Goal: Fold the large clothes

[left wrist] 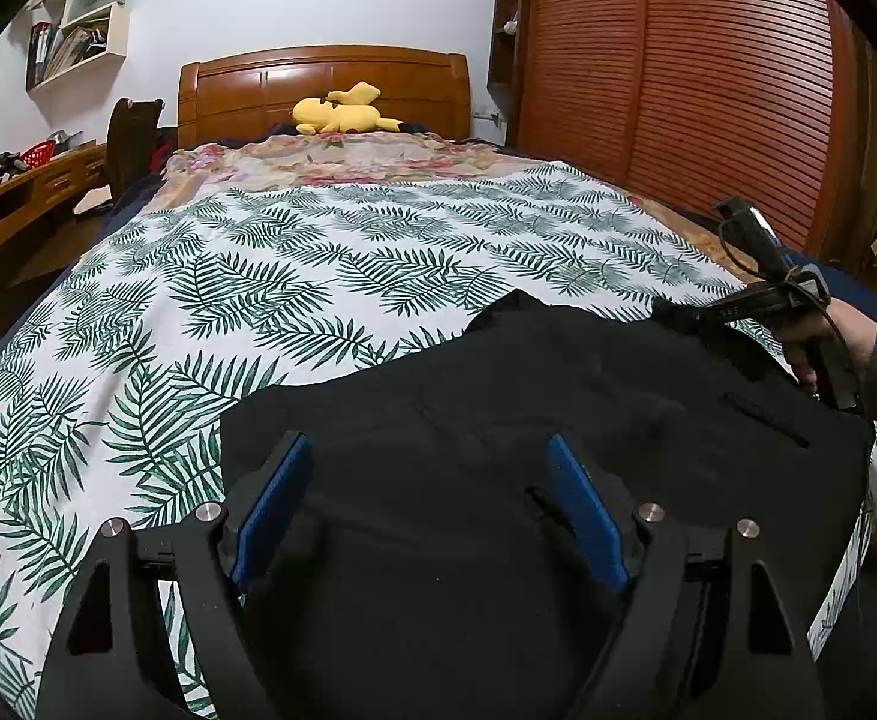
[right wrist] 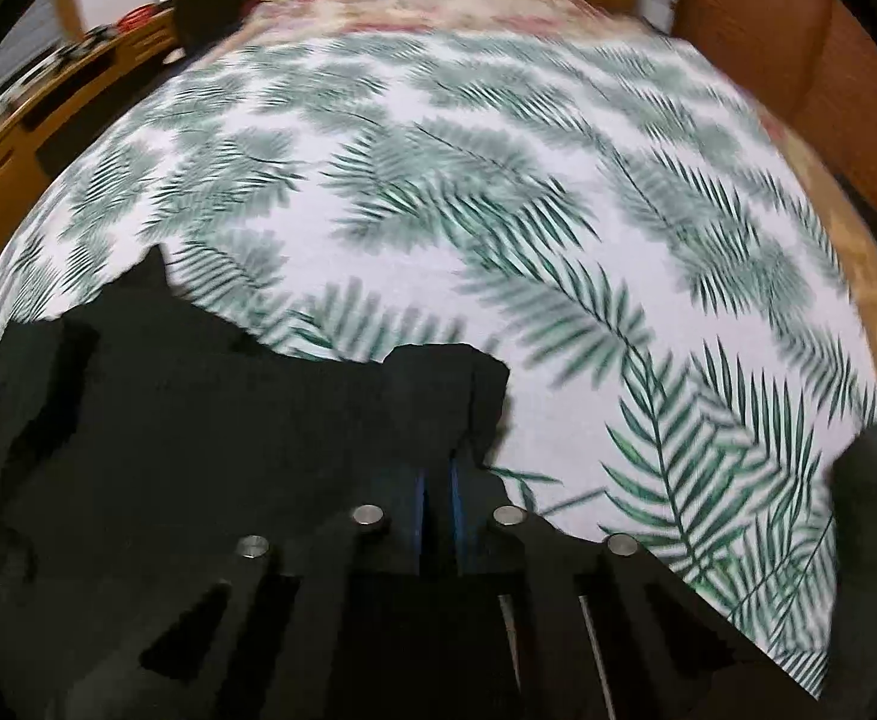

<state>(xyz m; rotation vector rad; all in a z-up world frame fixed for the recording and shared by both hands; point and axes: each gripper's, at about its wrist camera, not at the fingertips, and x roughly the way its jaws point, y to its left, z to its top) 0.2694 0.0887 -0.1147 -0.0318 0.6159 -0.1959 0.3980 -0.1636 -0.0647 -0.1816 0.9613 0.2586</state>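
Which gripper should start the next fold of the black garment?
Right. The right gripper is already shut on an edge of the black garment; the left gripper hovers open above it, gripping nothing.

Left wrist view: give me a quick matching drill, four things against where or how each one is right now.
Things:
1. black garment
2. yellow plush toy
3. left gripper
4. right gripper

States:
A. by the headboard
B. jaws apart, above the dark cloth
C. spread on the leaf-print sheet
D. shut on a fold of cloth

Pairs: 1-C, 2-A, 3-B, 4-D
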